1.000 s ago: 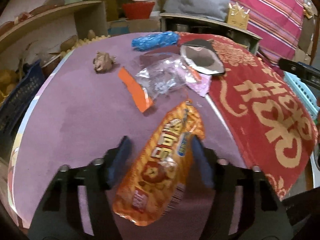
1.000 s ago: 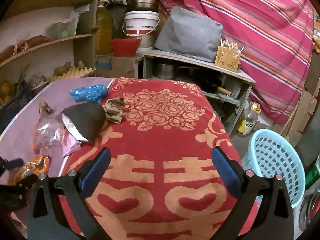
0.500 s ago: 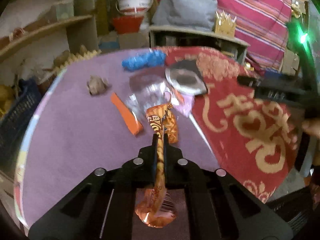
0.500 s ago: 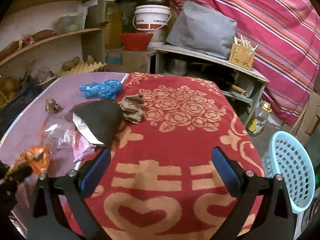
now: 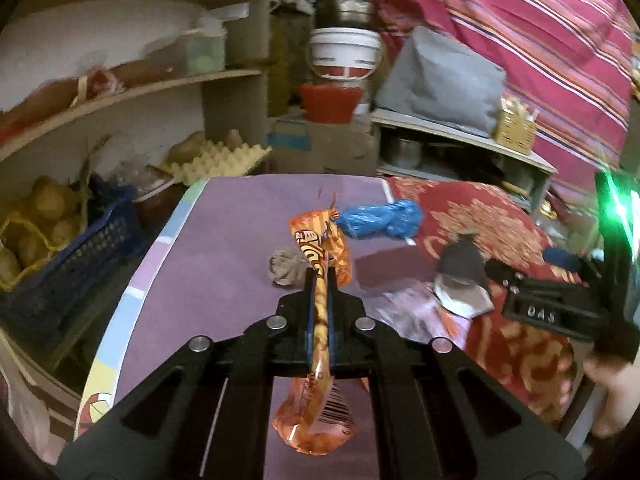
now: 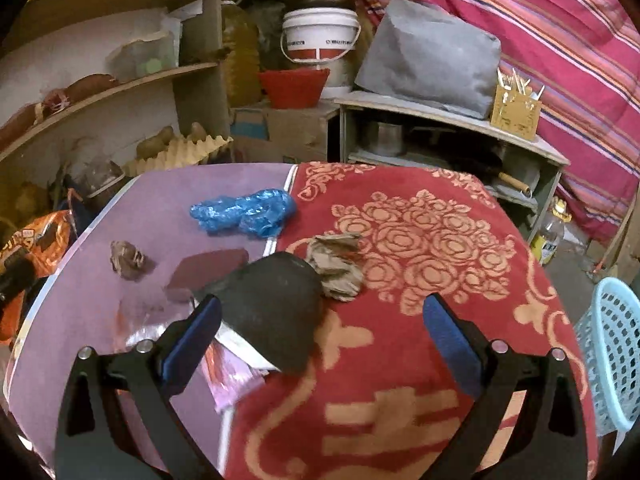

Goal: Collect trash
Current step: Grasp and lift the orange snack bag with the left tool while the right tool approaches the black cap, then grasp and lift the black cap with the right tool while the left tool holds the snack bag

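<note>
- Left wrist view shows the left gripper now clamped on the orange snack wrapper; one second ago its fingers stood apart on both sides of the wrapper, which lay flat on the purple table.
- The wrapper is now lifted off the table: it stands on edge between the closed fingers, with one end above them and the barcode end hanging below.
- Right wrist view shows the right gripper with its fingers wide apart and holding nothing. It has come lower and closer to the black pouch, which lies on the table edge of the red cloth.
- Left on the table near the black pouch are the blue plastic bag, a brown crumpled paper touching the pouch, and a small brown scrap further away.
- I judge the first piece is collected and must go to the light blue basket, beside the red cloth; the pouch looks to be next.
</note>
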The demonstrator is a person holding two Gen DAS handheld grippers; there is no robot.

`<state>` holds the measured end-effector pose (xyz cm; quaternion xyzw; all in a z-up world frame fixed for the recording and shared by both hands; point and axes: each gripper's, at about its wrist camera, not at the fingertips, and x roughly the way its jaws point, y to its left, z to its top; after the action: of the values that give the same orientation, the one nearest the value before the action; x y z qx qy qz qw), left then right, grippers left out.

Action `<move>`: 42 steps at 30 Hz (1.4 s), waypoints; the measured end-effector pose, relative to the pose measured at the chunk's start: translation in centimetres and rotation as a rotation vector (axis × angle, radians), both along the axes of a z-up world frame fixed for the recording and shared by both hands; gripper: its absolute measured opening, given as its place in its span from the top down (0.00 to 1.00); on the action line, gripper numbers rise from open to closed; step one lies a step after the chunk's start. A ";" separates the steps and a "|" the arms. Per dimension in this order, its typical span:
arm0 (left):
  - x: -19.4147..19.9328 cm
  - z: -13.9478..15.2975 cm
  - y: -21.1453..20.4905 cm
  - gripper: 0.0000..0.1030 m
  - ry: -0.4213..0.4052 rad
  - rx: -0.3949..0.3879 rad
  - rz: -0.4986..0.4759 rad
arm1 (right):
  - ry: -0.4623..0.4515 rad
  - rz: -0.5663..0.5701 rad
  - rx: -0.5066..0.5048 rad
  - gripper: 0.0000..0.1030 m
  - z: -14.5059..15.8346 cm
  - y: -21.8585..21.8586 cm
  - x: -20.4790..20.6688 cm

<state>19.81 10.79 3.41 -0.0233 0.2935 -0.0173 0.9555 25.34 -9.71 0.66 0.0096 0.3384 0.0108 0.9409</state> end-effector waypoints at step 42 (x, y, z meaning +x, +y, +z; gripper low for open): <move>0.0 0.2 -1.4 0.97 -0.024 0.132 0.099 | 0.070 0.049 0.078 0.70 -0.3 -2.5 0.5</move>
<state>19.78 9.42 3.57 0.0254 0.2811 0.0490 0.9581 25.81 -12.17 0.32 0.0383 0.3705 0.0465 0.9269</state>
